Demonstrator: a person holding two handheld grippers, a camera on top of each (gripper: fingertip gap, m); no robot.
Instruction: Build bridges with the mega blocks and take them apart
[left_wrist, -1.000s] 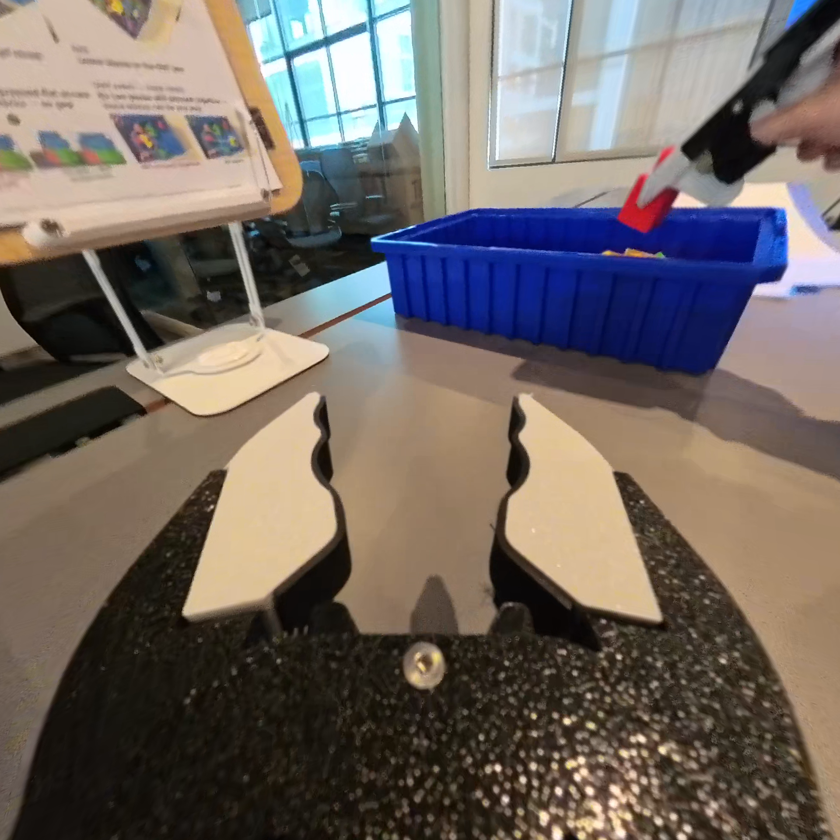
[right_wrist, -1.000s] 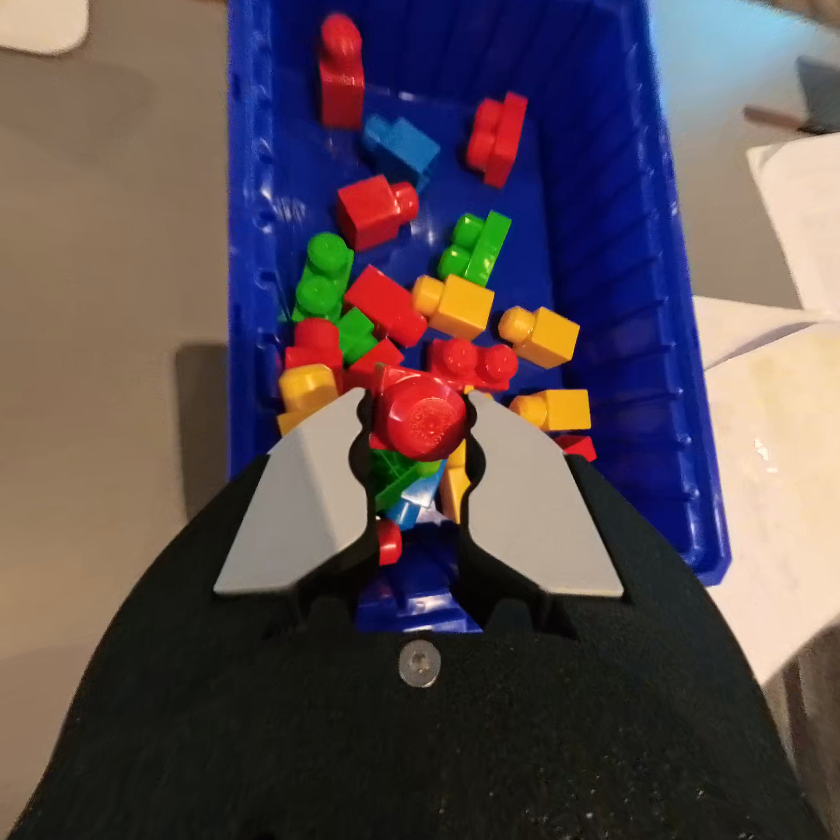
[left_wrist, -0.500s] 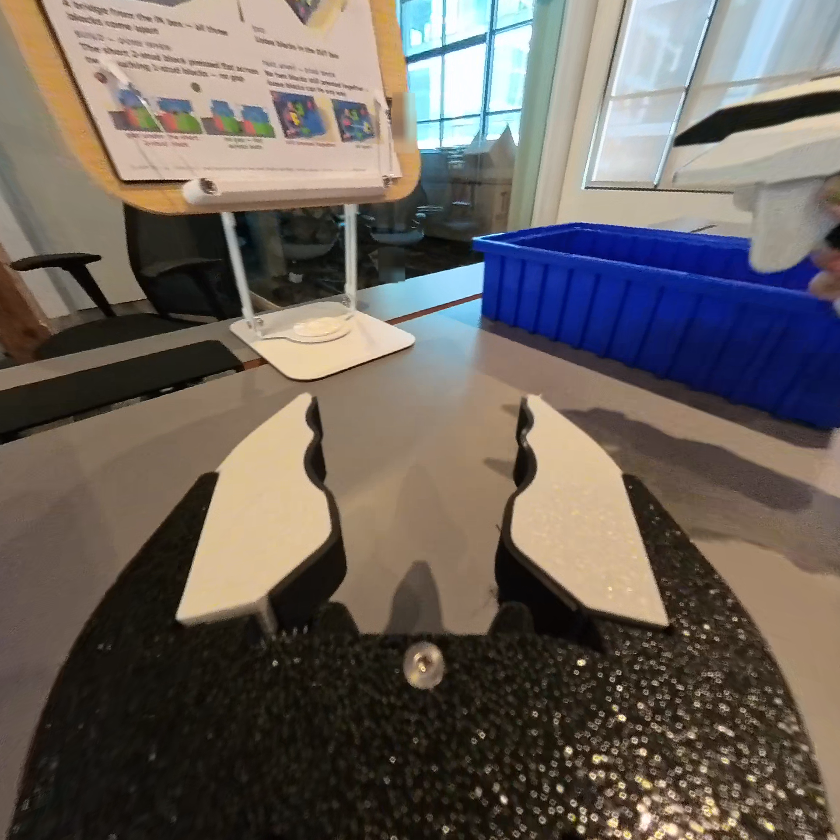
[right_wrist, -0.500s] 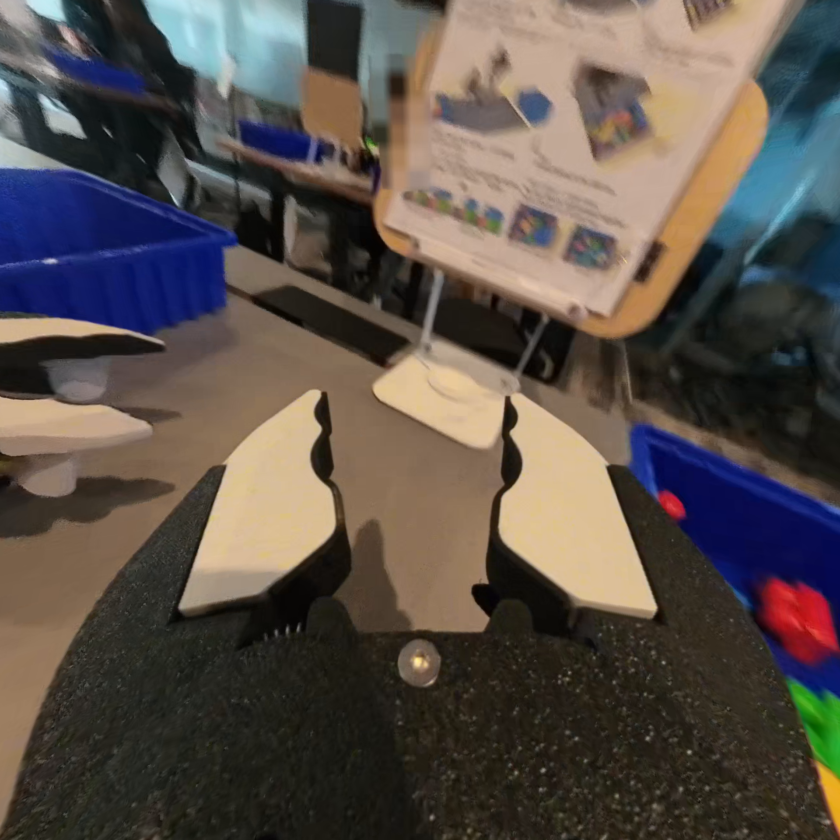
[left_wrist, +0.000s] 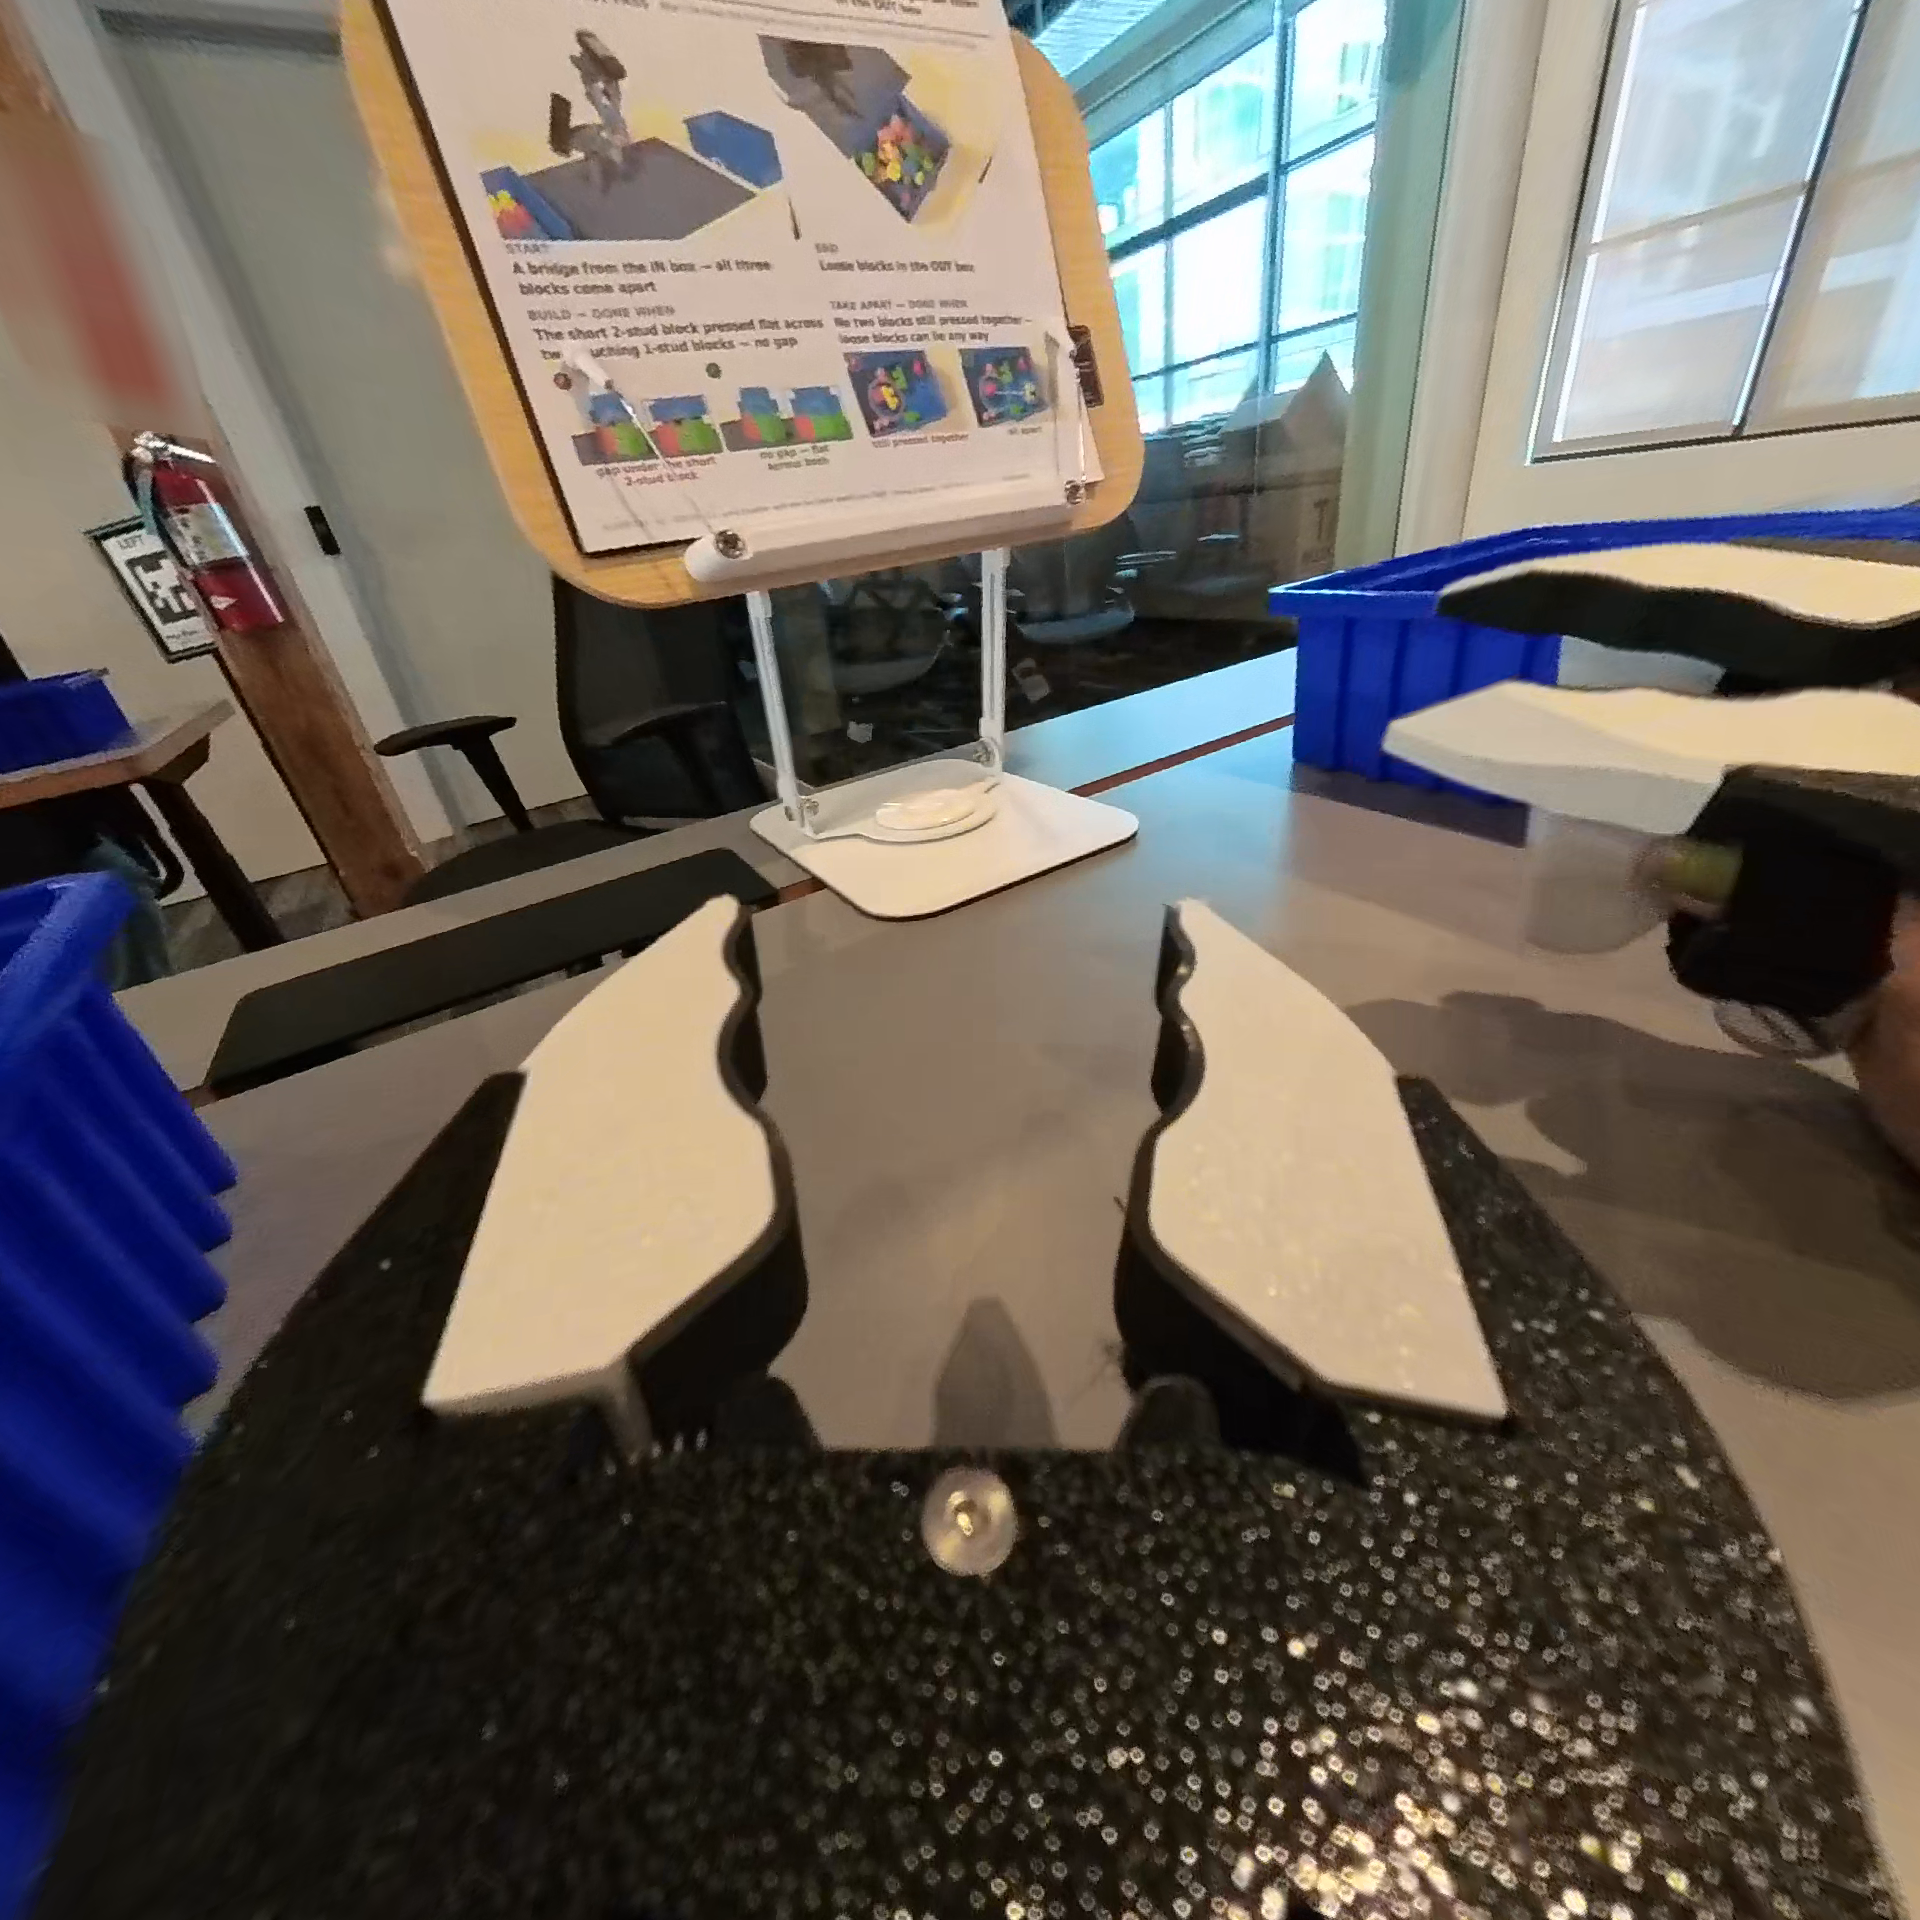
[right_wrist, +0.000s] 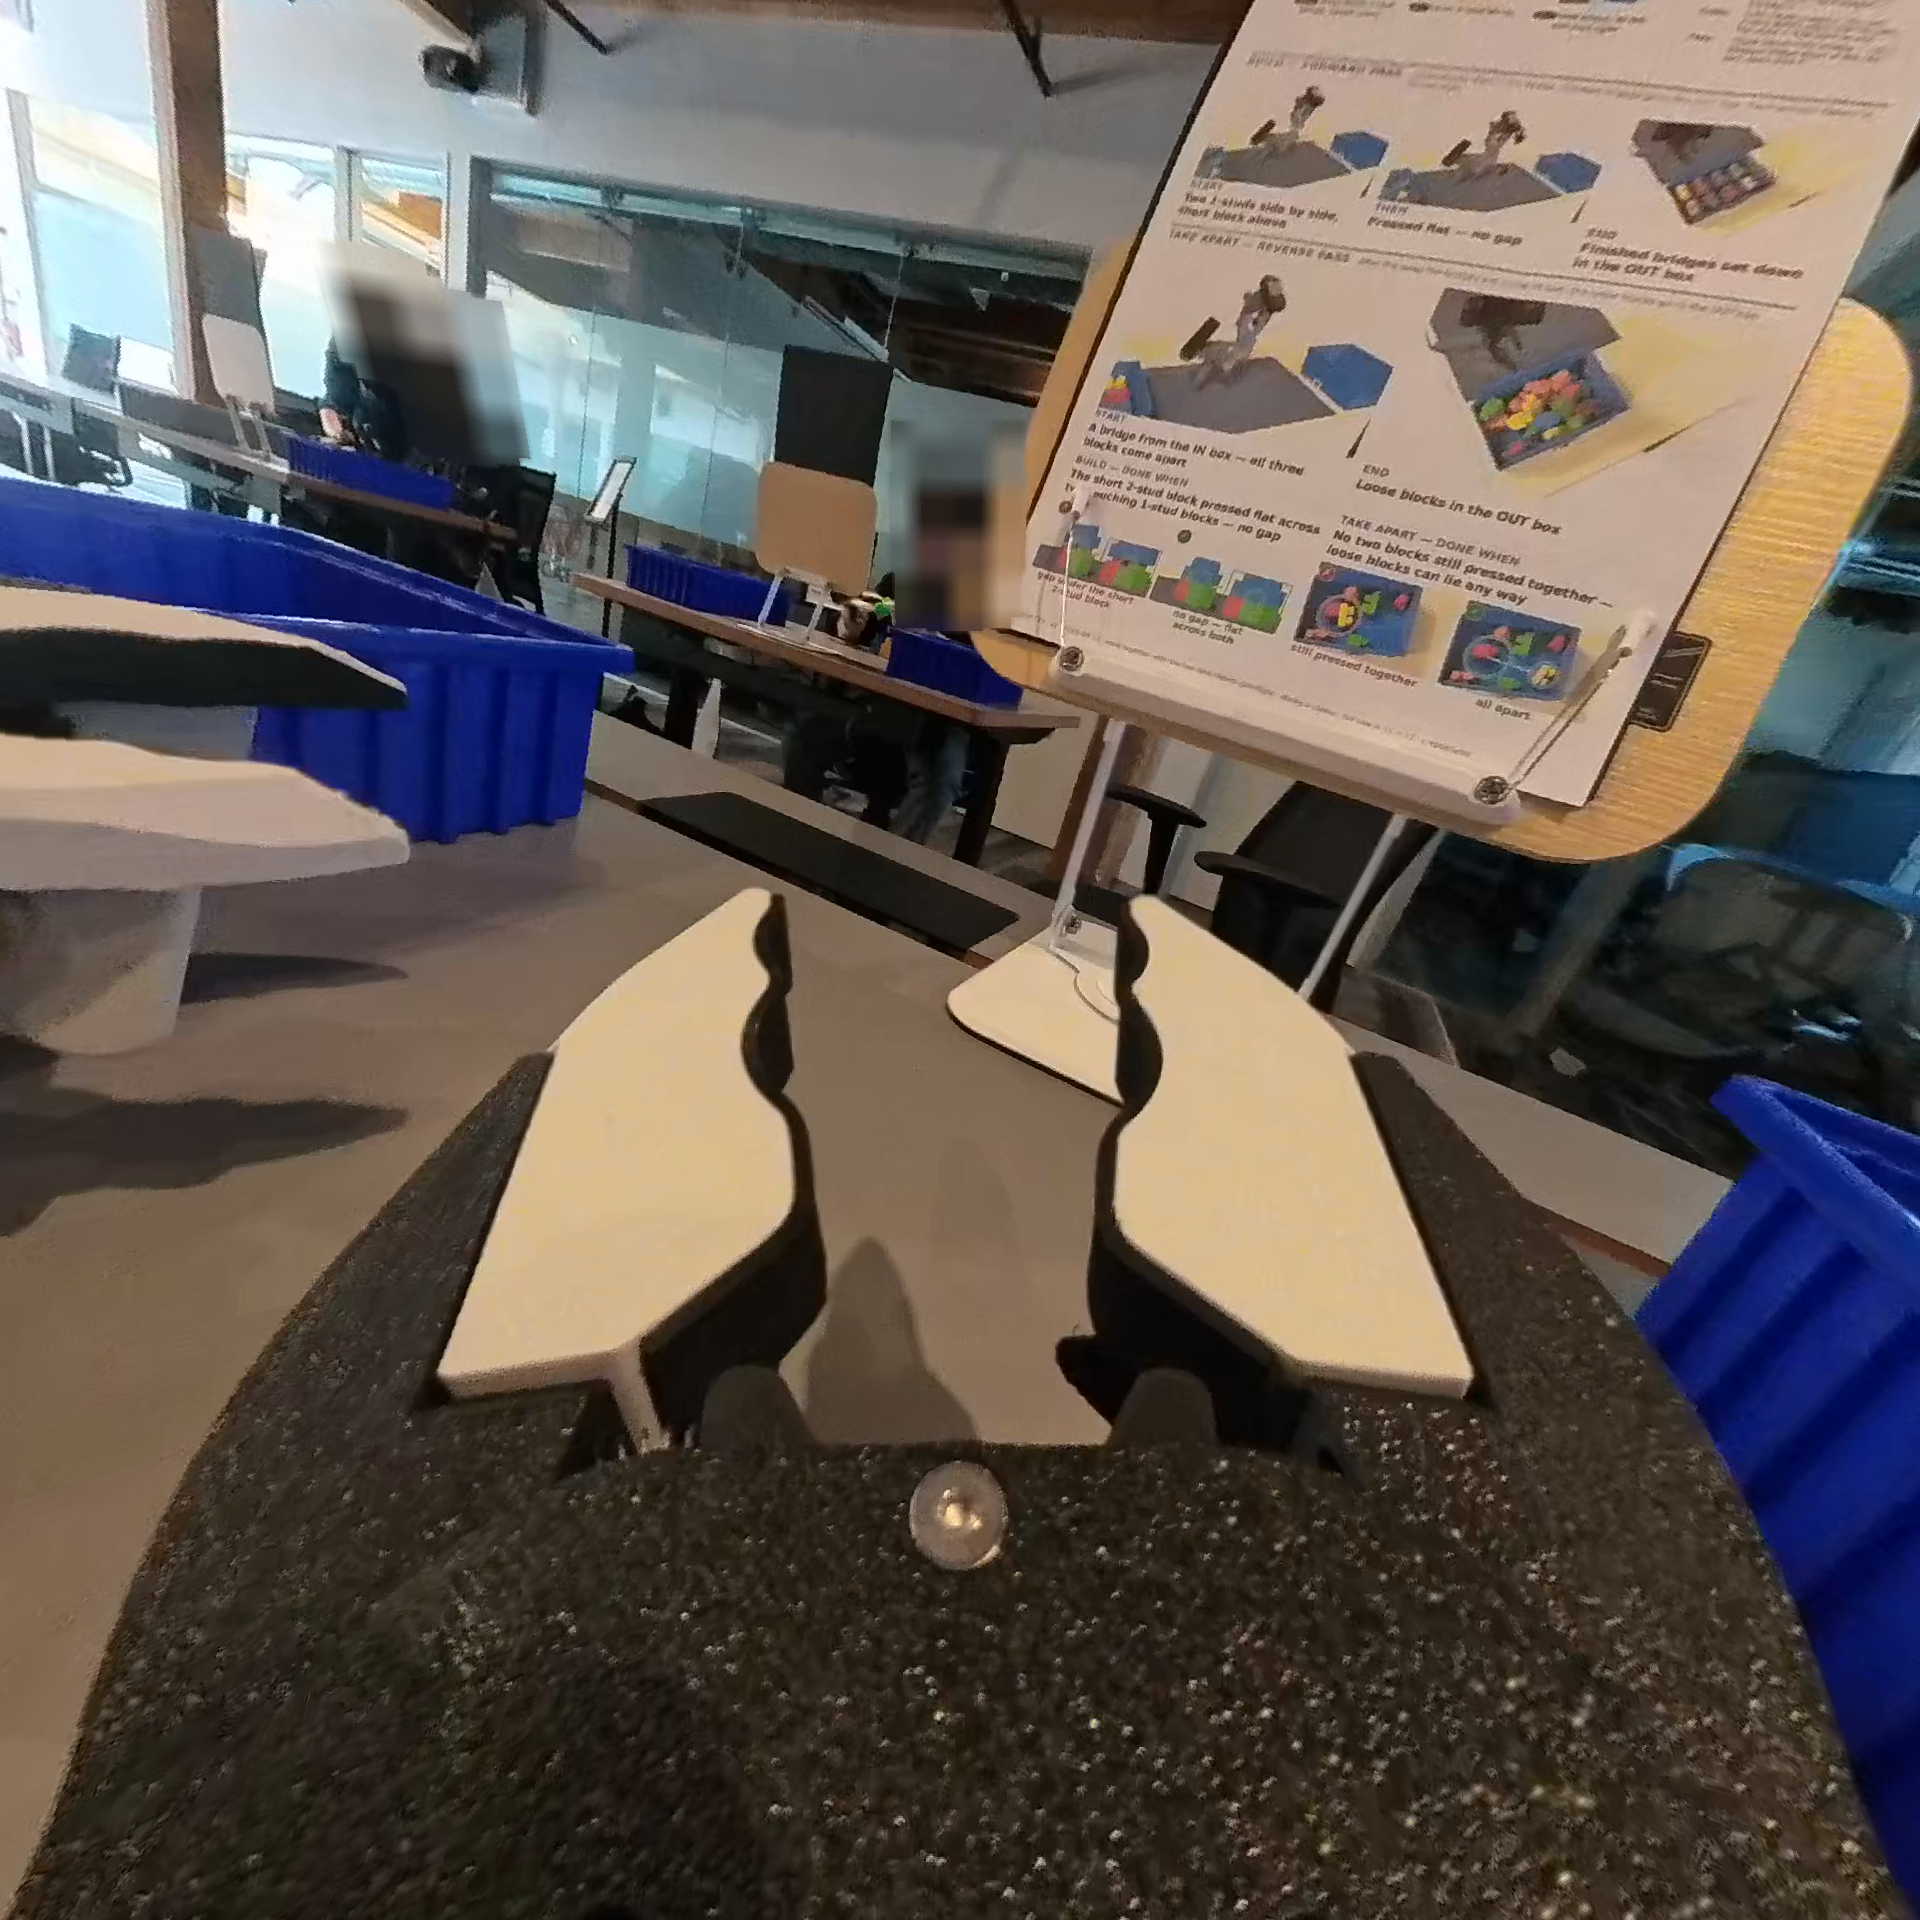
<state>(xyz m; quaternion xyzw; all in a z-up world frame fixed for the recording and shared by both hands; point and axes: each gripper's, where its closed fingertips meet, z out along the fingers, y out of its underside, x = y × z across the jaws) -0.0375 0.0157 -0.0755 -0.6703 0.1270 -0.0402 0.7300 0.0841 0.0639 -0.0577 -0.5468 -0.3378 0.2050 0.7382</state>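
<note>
Holding both tools level over the grey tabletop (left_wrist: 966, 1039), you have the left gripper (left_wrist: 956, 914) with its white, wavy-edged fingers (left_wrist: 623, 1174) spread wide and nothing between them; only bare table shows in the gap. Your right gripper (right_wrist: 951, 909) stands the same way, jaws wide apart and empty, its white fingers (right_wrist: 644, 1174) pointing toward the far edge of the table.

In the left wrist view, the right gripper enters from the right side, turned on its side so that one finger lies above the other. In the right wrist view, the left gripper appears at the left edge in the same sideways pose.

Beyond both tools, a white-based stand (left_wrist: 940, 842) carries a wooden board with a printed instruction sheet (left_wrist: 769, 270), standing at the far edge of the table. A blue ribbed plastic bin (left_wrist: 1403, 665) sits on the table to the right of the stand; a second blue ribbed bin (left_wrist: 94, 1195) sits just beside your left gripper on its left.

No mega blocks can be made out in either view, since both bins' interiors are hidden from these angles.
</note>
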